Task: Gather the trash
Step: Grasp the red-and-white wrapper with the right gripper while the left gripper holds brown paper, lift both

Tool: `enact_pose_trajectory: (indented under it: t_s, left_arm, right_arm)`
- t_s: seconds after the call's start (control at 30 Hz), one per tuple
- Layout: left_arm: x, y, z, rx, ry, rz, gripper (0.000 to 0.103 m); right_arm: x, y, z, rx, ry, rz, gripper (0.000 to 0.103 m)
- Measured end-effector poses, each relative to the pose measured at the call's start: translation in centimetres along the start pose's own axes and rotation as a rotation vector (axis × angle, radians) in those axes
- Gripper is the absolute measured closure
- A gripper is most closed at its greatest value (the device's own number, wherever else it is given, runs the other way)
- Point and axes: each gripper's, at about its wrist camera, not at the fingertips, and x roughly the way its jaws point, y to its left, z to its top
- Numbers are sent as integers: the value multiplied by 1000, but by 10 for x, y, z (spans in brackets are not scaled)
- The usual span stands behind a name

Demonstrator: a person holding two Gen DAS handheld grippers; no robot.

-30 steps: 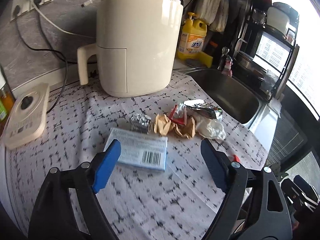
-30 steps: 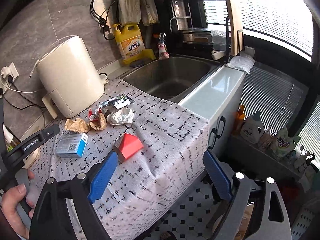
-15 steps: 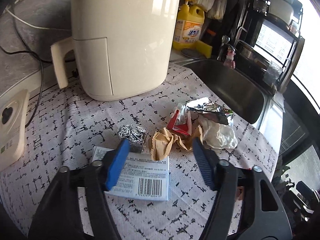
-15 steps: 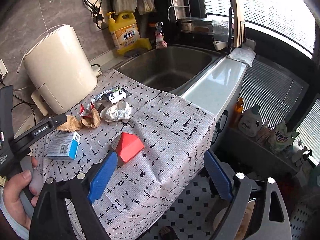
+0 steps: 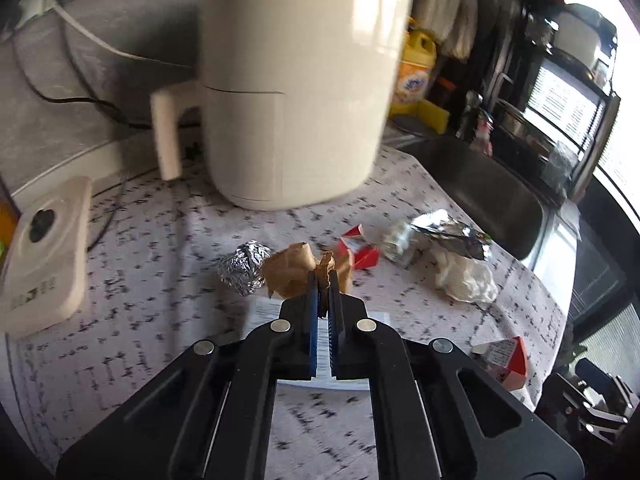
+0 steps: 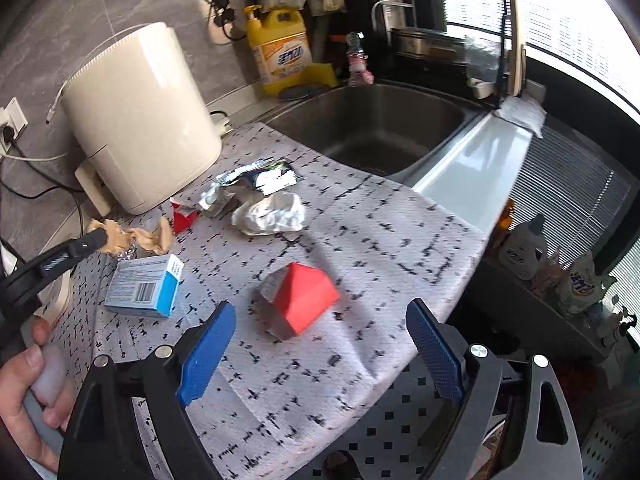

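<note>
My left gripper (image 5: 323, 280) is shut on a crumpled brown paper (image 5: 294, 270), which also shows in the right wrist view (image 6: 136, 237). Beside it lie a foil ball (image 5: 243, 266), a small red wrapper (image 5: 358, 250), a silver foil packet (image 5: 440, 236) and a white crumpled tissue (image 5: 466, 278). A blue and white box (image 6: 146, 286) lies under the left gripper. A red carton (image 6: 300, 298) lies on the cloth just ahead of my right gripper (image 6: 320, 344), which is open and empty.
A cream air fryer (image 5: 296, 92) stands behind the trash. A steel sink (image 6: 372, 128) is to the right, with a yellow detergent bottle (image 6: 280, 52) behind it. A white scale (image 5: 44, 248) lies at the left. The patterned cloth (image 6: 380, 240) hangs over the counter's front edge.
My left gripper moved forward over the blue box and closed on the brown paper. The right gripper stayed open and shifted slightly closer to the red carton.
</note>
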Motion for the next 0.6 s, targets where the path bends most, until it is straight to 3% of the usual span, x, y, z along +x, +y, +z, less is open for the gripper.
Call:
enact_pose_trajectory:
  t_s: [0.23,0.33,0.37,0.5,0.6]
  left_arm:
    - [-16,36,-5,-57,-15,69,98]
    - [-22,45,-9,-70,-16,93,98]
    - [-23,47,-10,-72,-17,100,98]
    - [-30,52,-15,-86,-21,123,98]
    - [-35,50,-18,-97,-25,127,98]
  right_arm:
    - [26,16,0,-24,41,-18,25]
    - [36,15,-1,-16,68,-16,45]
    - [41,16,-2,-18,87,-3,69]
    - [41,20,-4,-39,88,19,85]
    - [33,24,-8,-62,85,45,86]
